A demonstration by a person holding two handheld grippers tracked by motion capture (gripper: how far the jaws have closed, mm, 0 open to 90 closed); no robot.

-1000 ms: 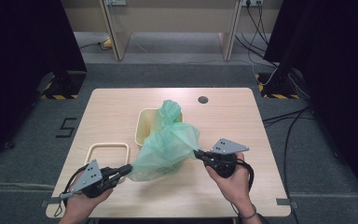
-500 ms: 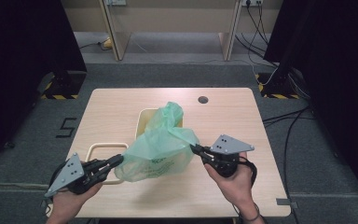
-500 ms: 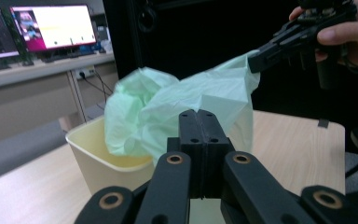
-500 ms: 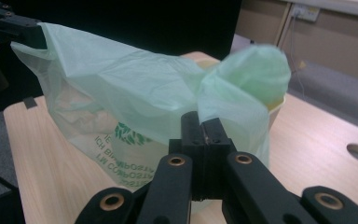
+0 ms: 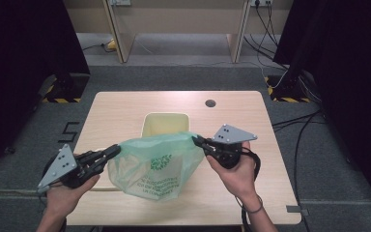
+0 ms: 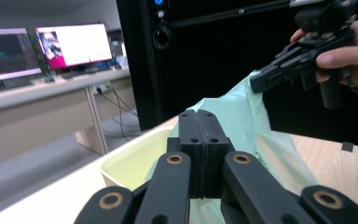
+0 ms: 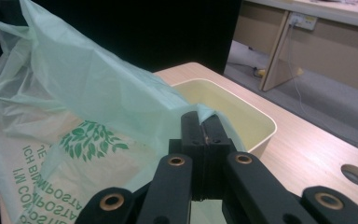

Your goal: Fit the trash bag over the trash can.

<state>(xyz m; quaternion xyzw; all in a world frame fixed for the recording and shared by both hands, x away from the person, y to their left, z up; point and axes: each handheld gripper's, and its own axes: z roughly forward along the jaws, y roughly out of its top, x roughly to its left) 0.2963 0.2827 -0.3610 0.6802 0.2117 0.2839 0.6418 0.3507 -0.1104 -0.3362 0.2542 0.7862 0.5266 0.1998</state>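
Green plastic bag [image 5: 157,164] held up over the near half of the table [image 5: 125,108], stretched between the two grippers. Bag is thin and translucent, with a printed leaf emblem and lines of lettering on the side facing the high view. Its lower part hangs down to about the table surface; contact there cannot be told.

Left gripper [image 5: 112,152]: jaws pressed fully together, clamped on the bag's top edge at its left corner. In the left gripper view the gripper [image 6: 204,122] shows its two black jaws closed flat against each other with pale green film rising just behind them. The left hand [image 5: 67,191] grips the body from below, grey plate on top.

Right gripper [image 5: 196,141]: jaws also closed tight, pinching the bag's top edge at the right corner. In the right gripper view the gripper [image 7: 200,122] has bag film caught between the jaw tips, and the bag [image 7: 74,116] spreads away to the left. Right hand [image 5: 234,169] wraps the handle; cable trails toward the wrist.

Top edge of the bag runs roughly level between the two grip points, slightly slack in the middle.

Pale yellow bin [image 5: 166,123] stands on the table just behind the bag, its near rim hidden by the film. Round hole [image 5: 210,103] in the table top, well apart, at the far right.
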